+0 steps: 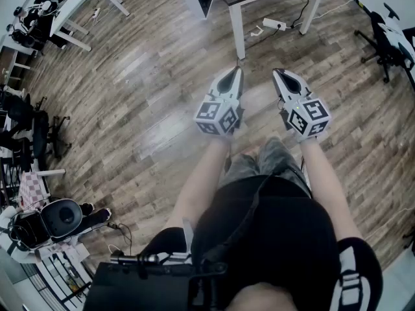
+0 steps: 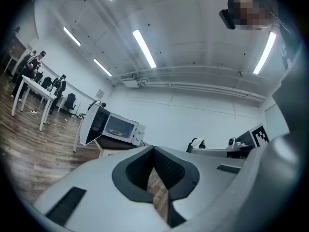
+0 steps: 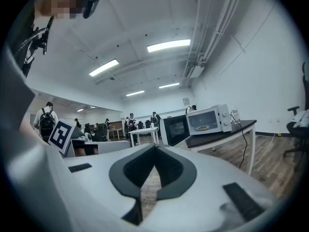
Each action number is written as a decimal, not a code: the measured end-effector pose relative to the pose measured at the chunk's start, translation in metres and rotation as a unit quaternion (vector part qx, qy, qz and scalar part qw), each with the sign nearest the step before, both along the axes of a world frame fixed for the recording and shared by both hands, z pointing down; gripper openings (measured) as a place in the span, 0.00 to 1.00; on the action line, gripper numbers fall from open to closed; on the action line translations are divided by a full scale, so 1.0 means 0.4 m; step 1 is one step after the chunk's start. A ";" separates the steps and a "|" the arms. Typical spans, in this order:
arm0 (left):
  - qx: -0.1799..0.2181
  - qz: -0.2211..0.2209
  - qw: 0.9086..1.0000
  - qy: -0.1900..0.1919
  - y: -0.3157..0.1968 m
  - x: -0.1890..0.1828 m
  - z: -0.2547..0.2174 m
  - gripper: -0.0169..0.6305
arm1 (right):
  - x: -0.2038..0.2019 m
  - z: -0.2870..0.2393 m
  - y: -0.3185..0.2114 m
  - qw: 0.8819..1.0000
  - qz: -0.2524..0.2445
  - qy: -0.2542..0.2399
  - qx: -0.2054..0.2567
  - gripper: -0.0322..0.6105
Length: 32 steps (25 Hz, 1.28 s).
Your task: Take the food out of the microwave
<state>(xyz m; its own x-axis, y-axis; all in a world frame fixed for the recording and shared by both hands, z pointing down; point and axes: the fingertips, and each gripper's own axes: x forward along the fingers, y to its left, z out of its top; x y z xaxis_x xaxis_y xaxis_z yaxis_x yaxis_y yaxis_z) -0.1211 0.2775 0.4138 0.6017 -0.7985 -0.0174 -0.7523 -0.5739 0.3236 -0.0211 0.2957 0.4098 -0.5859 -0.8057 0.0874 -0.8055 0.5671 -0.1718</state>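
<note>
Showing in gripper views only: food [image 3: 203, 127]

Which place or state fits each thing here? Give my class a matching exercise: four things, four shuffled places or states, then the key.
1. dark-windowed door of the white microwave
2. plate of yellowish food
3. grey two-jaw right gripper
4. white power strip

A. lying on the wooden floor
B. jaws together, nothing between them
C. swung open
D. inside the microwave

Pairs: 1-C, 2-D, 3-B, 4-A
</note>
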 end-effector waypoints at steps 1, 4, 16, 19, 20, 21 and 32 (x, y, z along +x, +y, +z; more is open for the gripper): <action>-0.002 0.000 1.000 -0.001 -0.005 0.002 0.003 0.04 | 0.002 0.002 -0.004 1.000 0.001 -0.001 -0.002 0.05; -0.007 0.003 1.000 -0.002 -0.027 0.008 0.009 0.04 | 0.007 0.007 -0.027 1.000 0.004 -0.006 -0.006 0.05; -0.014 -0.001 1.000 -0.001 -0.170 0.049 0.027 0.04 | 0.034 0.035 -0.181 1.000 0.007 -0.025 -0.015 0.05; -0.018 -0.010 1.000 -0.001 -0.223 0.048 0.031 0.04 | 0.035 0.040 -0.232 1.000 0.002 -0.023 -0.017 0.05; -0.019 -0.012 1.000 0.000 -0.241 0.049 0.032 0.04 | 0.037 0.040 -0.251 1.000 0.000 -0.022 -0.017 0.05; -0.020 -0.015 1.000 0.001 -0.259 0.050 0.034 0.04 | 0.039 0.043 -0.269 1.000 -0.002 -0.023 -0.017 0.05; -0.033 -0.028 0.999 0.000 -0.456 0.105 0.048 0.04 | 0.080 0.056 -0.455 0.999 -0.031 -0.022 -0.025 0.05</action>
